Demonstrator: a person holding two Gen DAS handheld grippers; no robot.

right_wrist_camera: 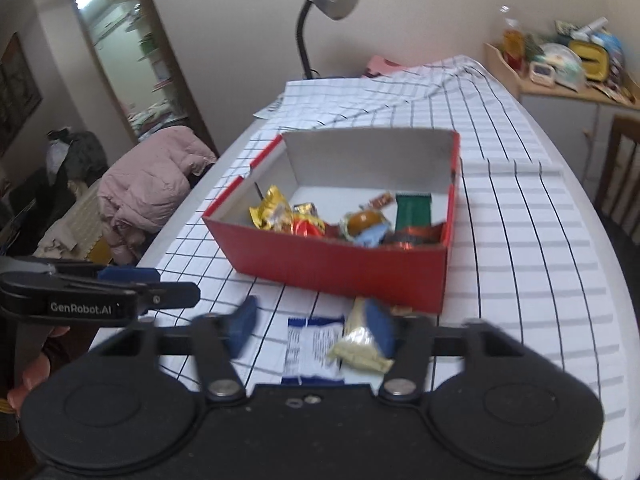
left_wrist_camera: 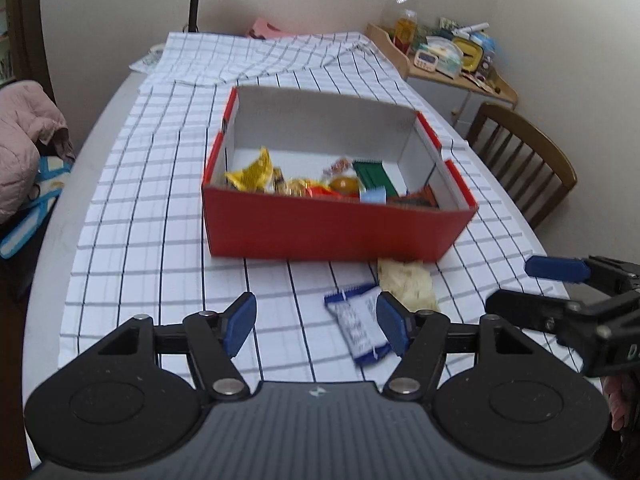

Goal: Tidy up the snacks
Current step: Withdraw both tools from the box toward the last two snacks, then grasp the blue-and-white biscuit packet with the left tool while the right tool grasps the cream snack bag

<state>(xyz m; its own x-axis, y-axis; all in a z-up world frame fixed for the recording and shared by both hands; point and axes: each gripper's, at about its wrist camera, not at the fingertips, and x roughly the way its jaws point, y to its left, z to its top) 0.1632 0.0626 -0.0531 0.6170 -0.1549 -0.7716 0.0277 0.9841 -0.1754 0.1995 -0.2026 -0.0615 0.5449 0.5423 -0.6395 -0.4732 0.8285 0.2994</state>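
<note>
A red box (left_wrist_camera: 332,228) with a white inside stands on the checked cloth and holds several wrapped snacks (left_wrist_camera: 304,184); it also shows in the right wrist view (right_wrist_camera: 344,268). In front of it lie a blue-and-white packet (left_wrist_camera: 356,328) and a pale yellow packet (left_wrist_camera: 406,284). My left gripper (left_wrist_camera: 316,324) is open and empty, with the blue-and-white packet beside its right finger. My right gripper (right_wrist_camera: 312,328) is open above the blue-and-white packet (right_wrist_camera: 314,348) and the pale yellow packet (right_wrist_camera: 360,344). The right gripper also shows at the right of the left wrist view (left_wrist_camera: 532,284).
The checked cloth (left_wrist_camera: 160,200) covers a long white table. A desk lamp (right_wrist_camera: 324,4) stands at the far end. A wooden chair (left_wrist_camera: 524,160) and a cluttered side shelf (left_wrist_camera: 448,56) are on the right. A pink jacket (right_wrist_camera: 152,184) lies left of the table.
</note>
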